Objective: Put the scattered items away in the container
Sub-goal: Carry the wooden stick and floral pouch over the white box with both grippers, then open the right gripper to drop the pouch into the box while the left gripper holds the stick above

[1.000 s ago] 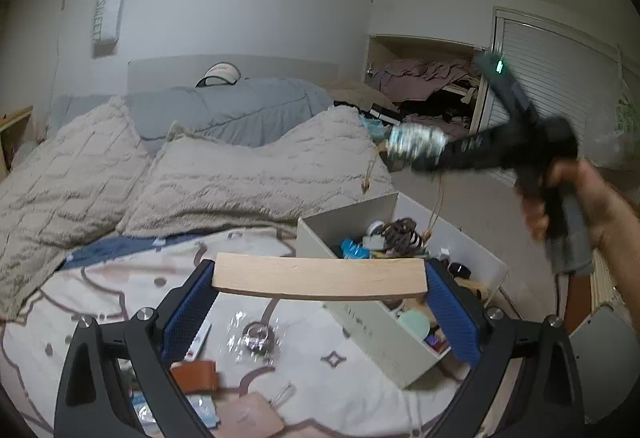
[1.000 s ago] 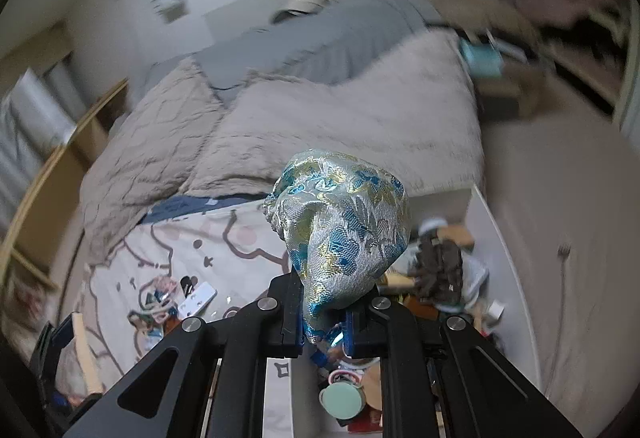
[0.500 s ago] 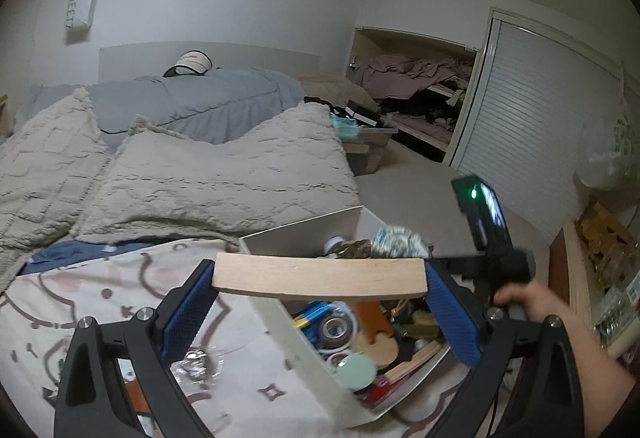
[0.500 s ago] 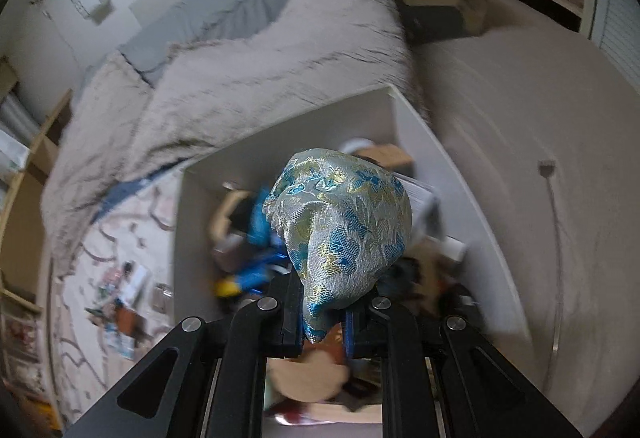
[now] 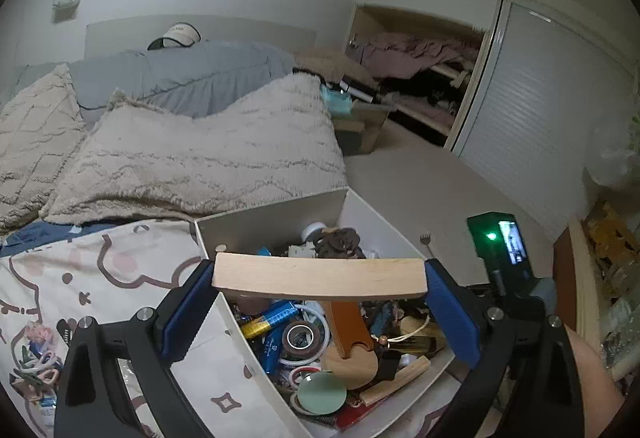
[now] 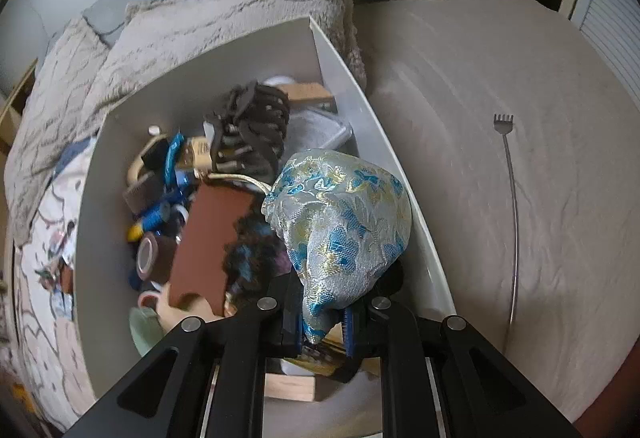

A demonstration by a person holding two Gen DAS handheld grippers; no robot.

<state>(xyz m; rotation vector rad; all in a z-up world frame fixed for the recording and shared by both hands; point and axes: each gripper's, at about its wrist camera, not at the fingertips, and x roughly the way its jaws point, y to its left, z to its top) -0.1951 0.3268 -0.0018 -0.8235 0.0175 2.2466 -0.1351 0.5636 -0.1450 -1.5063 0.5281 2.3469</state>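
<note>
A white open box on the bed holds tape rolls, batteries, a brown hair claw and other small items. My left gripper is shut on a pale wooden slat, held level above the box's near-left corner. My right gripper points steeply down inside the box's right side, shut on the neck of a blue, gold and silver brocade pouch. The pouch bulges above the contents, next to the right wall. In the left wrist view only that tool's green-lit housing shows.
Several loose clips and packets lie on the patterned sheet left of the box. Fluffy beige cushions rise behind it. A metal back scratcher lies on the carpet to the right. A person's forearm is at the lower right.
My right gripper has come down with the pouch from above the bed into the box. My left gripper has carried the slat rightward, from over the sheet to over the box.
</note>
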